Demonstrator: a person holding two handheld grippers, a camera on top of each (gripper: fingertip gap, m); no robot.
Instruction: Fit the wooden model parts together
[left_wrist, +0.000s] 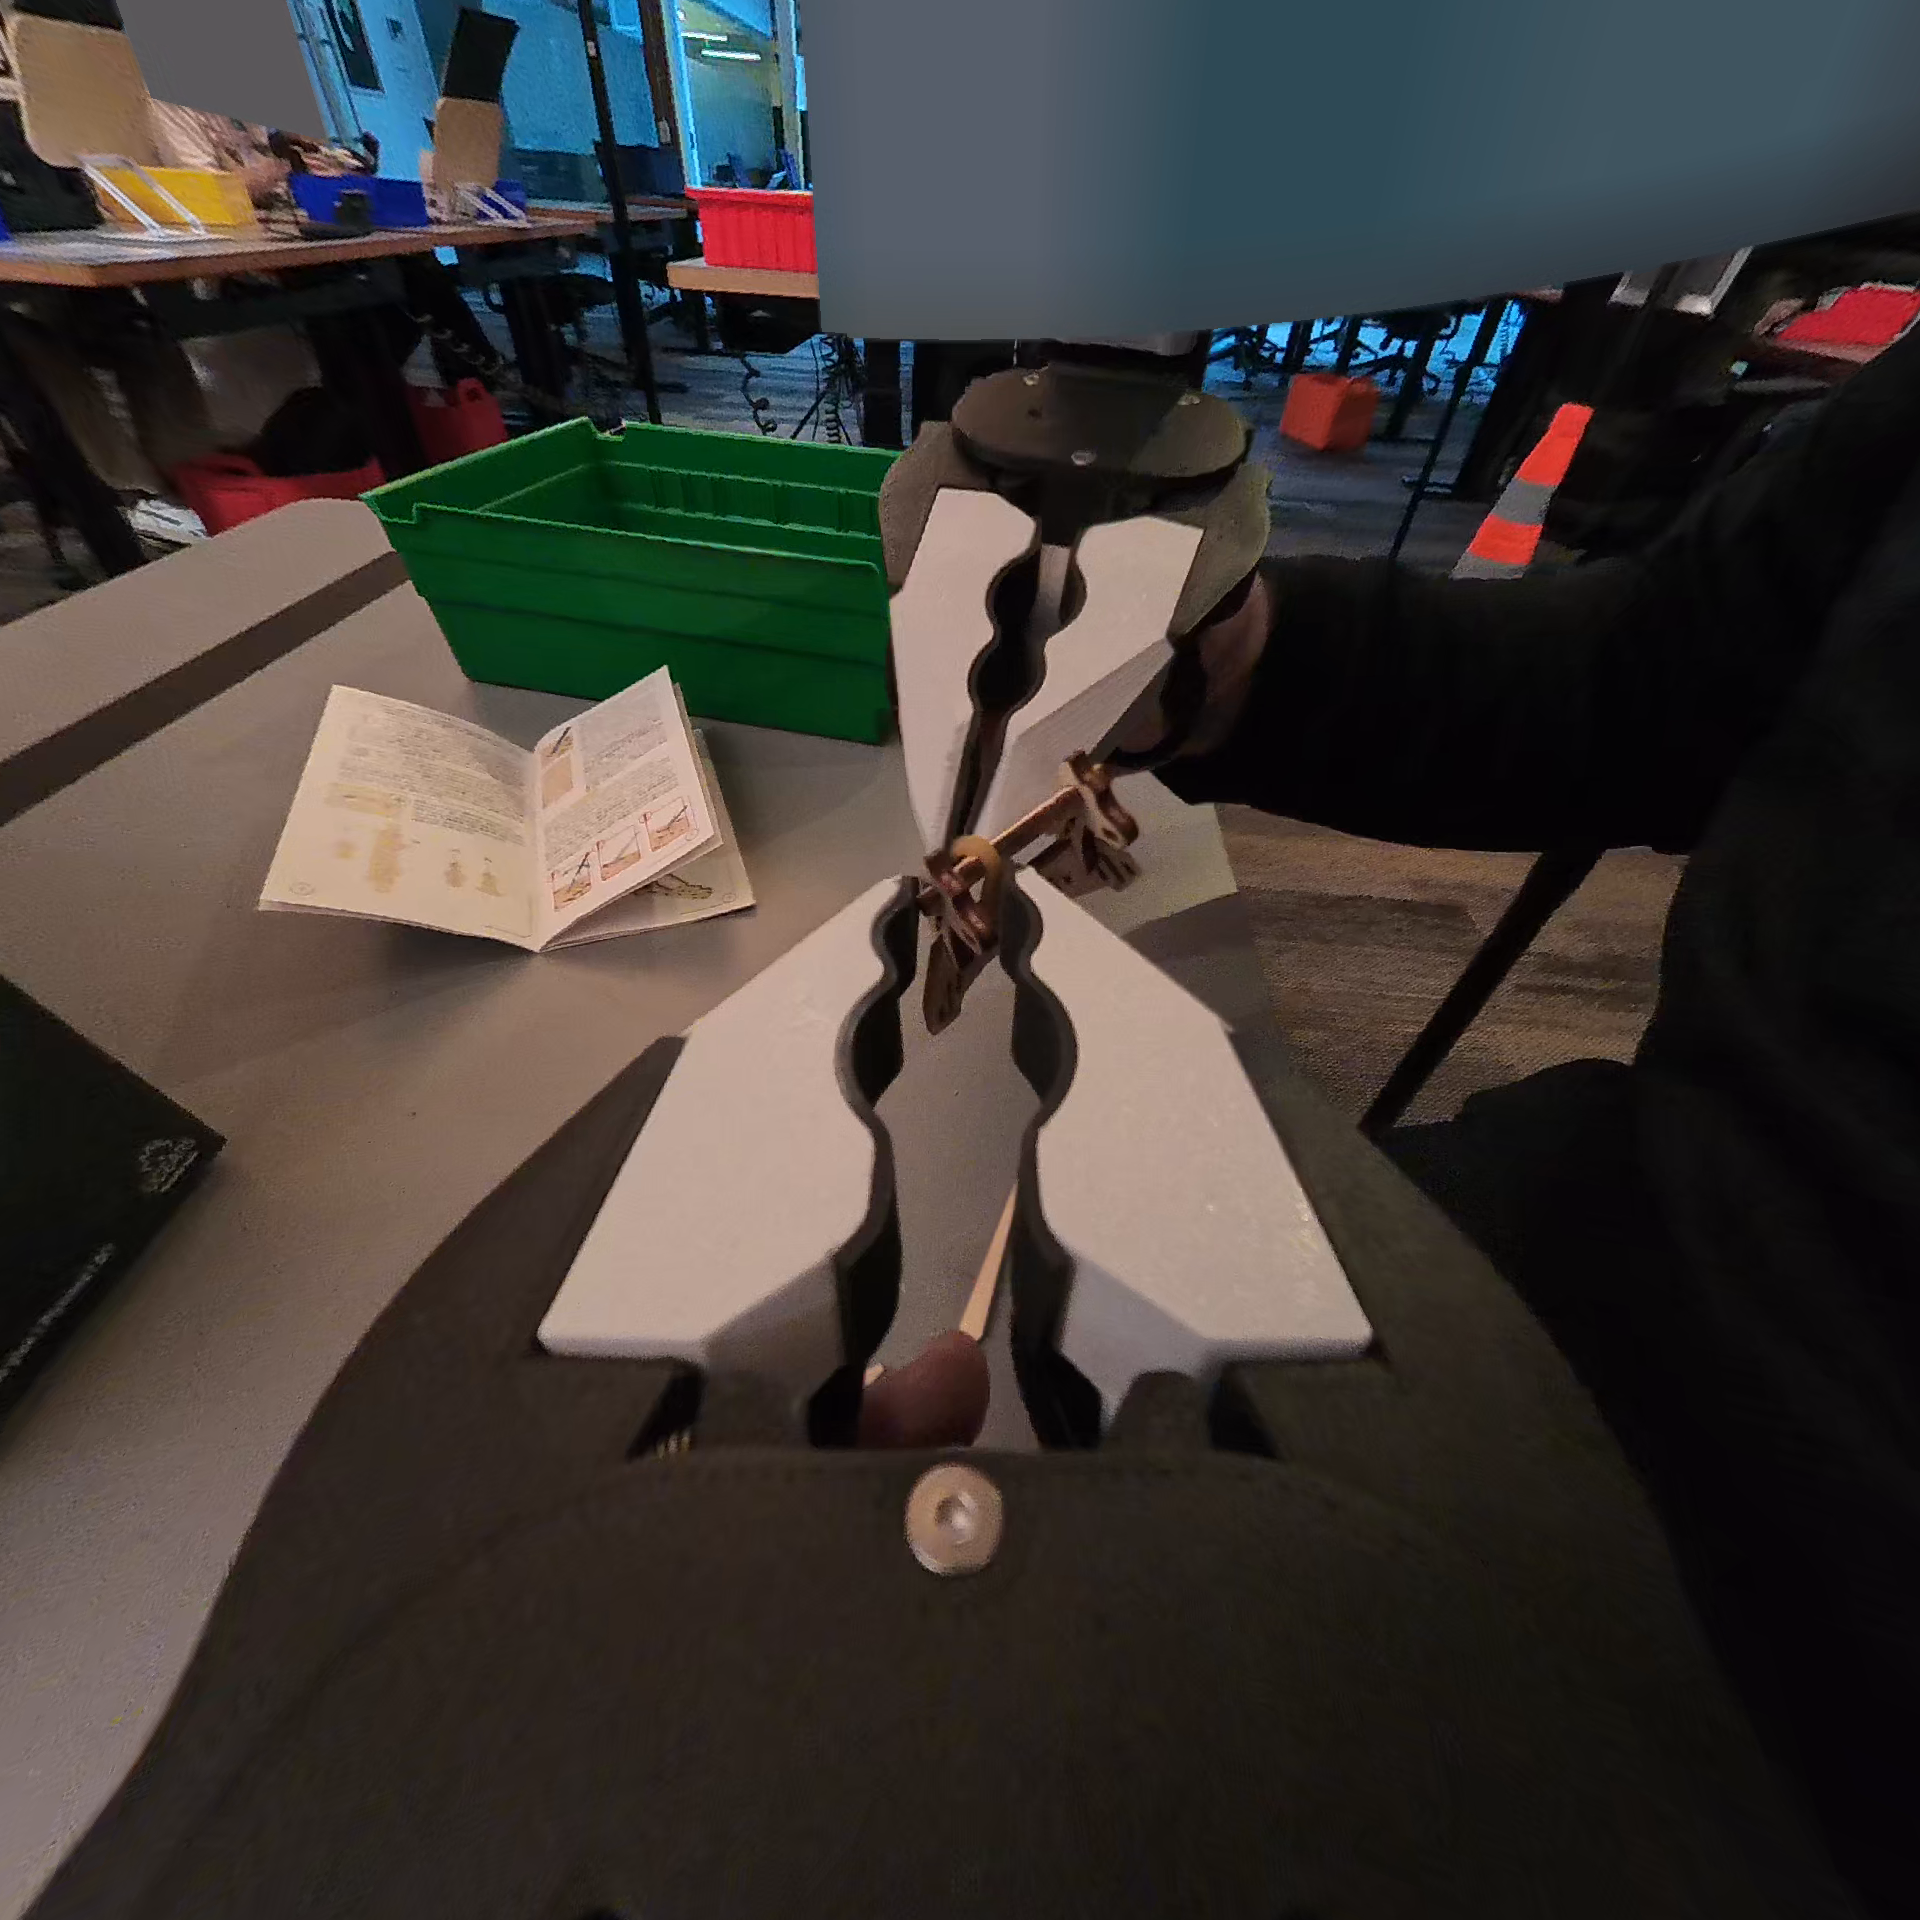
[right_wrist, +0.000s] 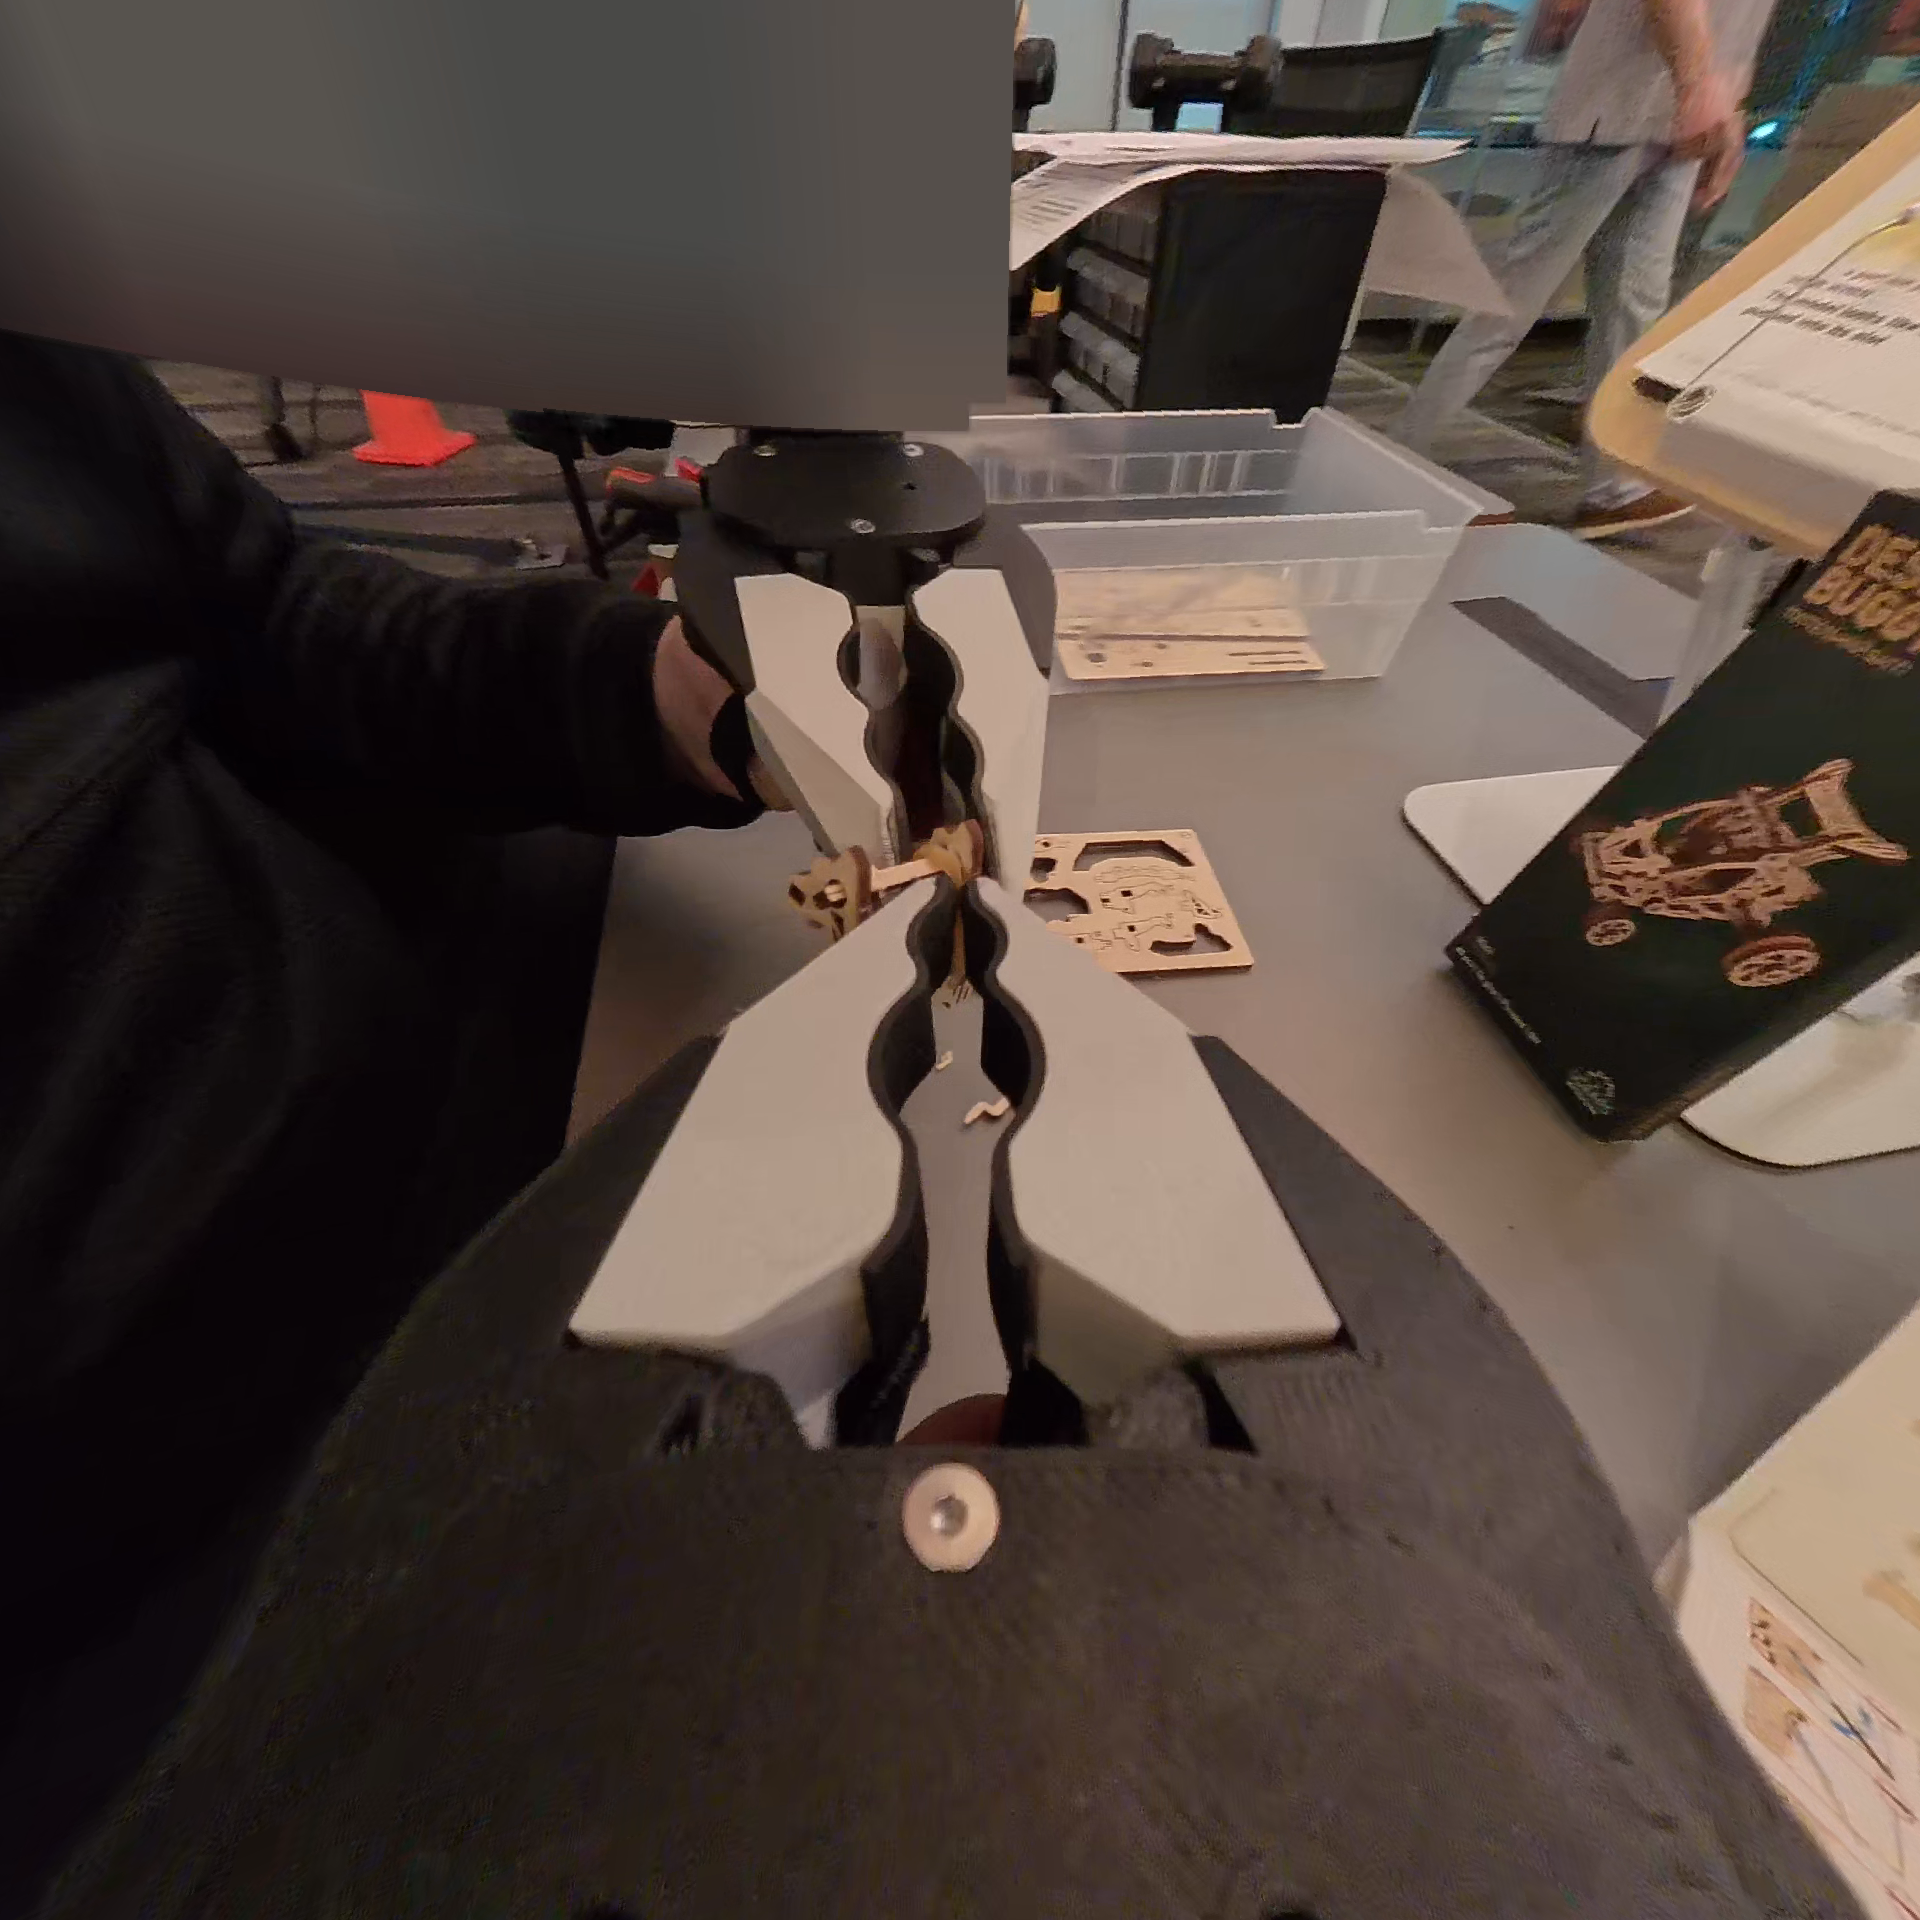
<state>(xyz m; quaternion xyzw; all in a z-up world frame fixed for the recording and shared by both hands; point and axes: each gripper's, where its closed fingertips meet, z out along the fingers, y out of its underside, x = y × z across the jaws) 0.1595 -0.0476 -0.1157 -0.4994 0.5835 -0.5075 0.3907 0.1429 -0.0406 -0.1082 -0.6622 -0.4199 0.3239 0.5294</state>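
Note:
A small wooden assembly (left_wrist: 1086, 831), an axle with a cut-out piece at each end, hangs in the air between both grippers. My left gripper (left_wrist: 961, 899) is shut on the near end piece (left_wrist: 951, 956). It also shows in the right wrist view (right_wrist: 951, 831), coming in from the top and gripping that end. My right gripper (right_wrist: 961, 899) is shut on a thin tan elastic band (right_wrist: 954, 940) that loops around the axle (right_wrist: 904, 873). In the left wrist view the right gripper (left_wrist: 961, 826) reaches down from above to the band's loop (left_wrist: 982, 857).
A green bin (left_wrist: 644, 582) and an open instruction booklet (left_wrist: 499, 810) lie on the grey table (left_wrist: 312, 1039). A clear bin (right_wrist: 1247, 540), a punched-out wooden sheet (right_wrist: 1132, 904), a black kit box (right_wrist: 1714, 862) and small loose wooden bits (right_wrist: 982, 1112) are at the right. Only a small space, under 4 cm, lies between the two pairs of fingers.

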